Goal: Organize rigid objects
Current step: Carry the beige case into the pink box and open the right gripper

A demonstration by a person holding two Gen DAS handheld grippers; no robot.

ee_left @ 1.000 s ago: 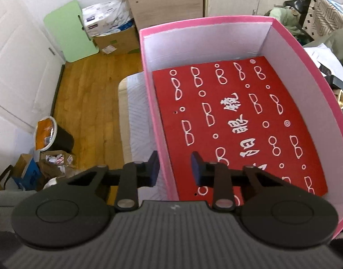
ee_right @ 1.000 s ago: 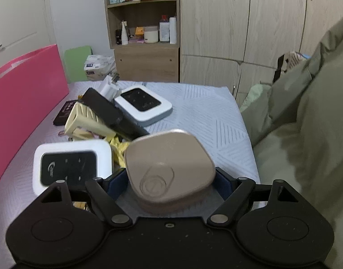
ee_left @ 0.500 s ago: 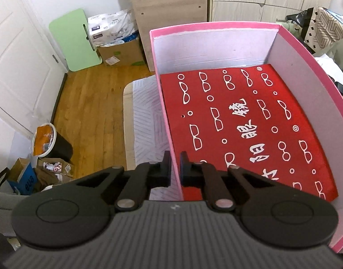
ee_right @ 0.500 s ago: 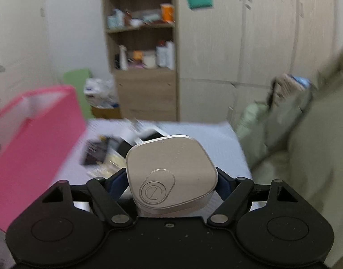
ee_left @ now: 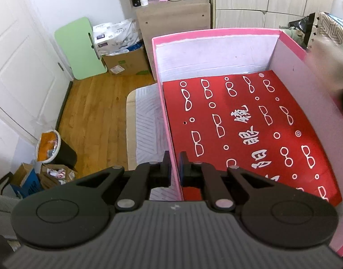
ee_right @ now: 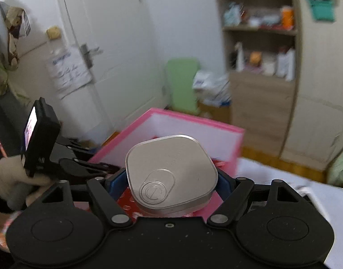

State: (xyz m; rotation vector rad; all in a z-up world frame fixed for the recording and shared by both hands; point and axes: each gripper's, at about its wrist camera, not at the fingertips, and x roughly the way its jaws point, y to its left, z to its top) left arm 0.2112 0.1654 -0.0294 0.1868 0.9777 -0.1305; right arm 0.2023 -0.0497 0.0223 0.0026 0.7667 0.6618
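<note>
The left tool (ee_left: 175, 164) is clenched on the near side wall of the pink box (ee_left: 216, 33), presumably so the box is steadied for loading. The rounded grey case (ee_right: 171, 172) is grasped across its width by the right tool (ee_right: 172, 180) and is carried above the box's red floor (ee_left: 245, 121), judged ready for lowering.

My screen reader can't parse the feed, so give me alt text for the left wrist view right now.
The left gripper is shut on the near left wall of an open pink box. Only a red liner printed with white glasses shows inside the box. Left of it are a wooden floor, a white door and a bin.
</note>
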